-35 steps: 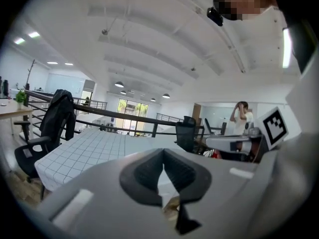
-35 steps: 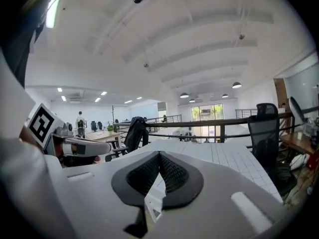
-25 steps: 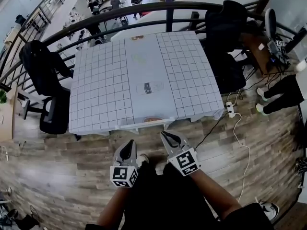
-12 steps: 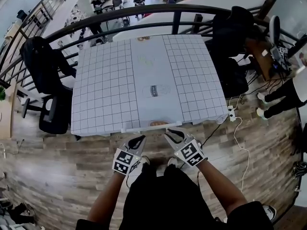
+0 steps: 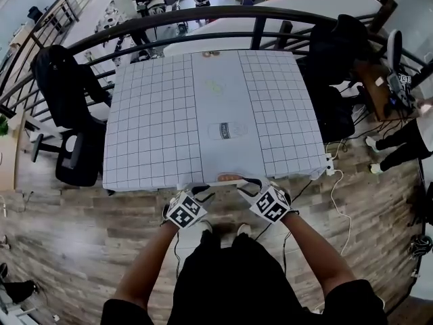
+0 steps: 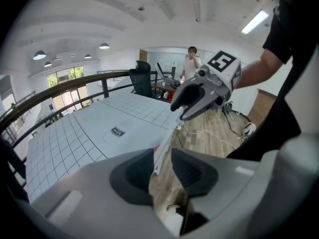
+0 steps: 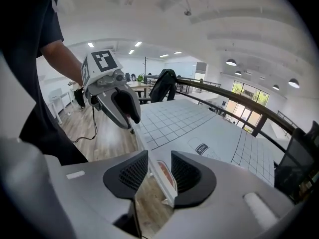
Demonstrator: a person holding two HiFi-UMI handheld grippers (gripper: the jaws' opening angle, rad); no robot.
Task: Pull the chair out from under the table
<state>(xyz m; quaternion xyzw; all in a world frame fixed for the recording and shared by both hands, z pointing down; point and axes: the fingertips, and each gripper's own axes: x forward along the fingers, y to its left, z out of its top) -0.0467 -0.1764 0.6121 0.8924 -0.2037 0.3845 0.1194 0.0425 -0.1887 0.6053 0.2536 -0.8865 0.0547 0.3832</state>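
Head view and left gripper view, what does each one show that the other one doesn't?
Only the head view shows the person's left forearm and the whole top of the table, all four corners. Only the left gripper view shows the ceiling lights and the bright windows. Both show the table's grid-marked top, the dark railing behind it, and the wooden floor.

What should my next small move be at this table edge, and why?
Probably close both tongs. The left tongs and right tongs have just been opening, and each straddles the white chair rail at the table near edge. The pads are not yet pressing it, so closing should come before any pull.
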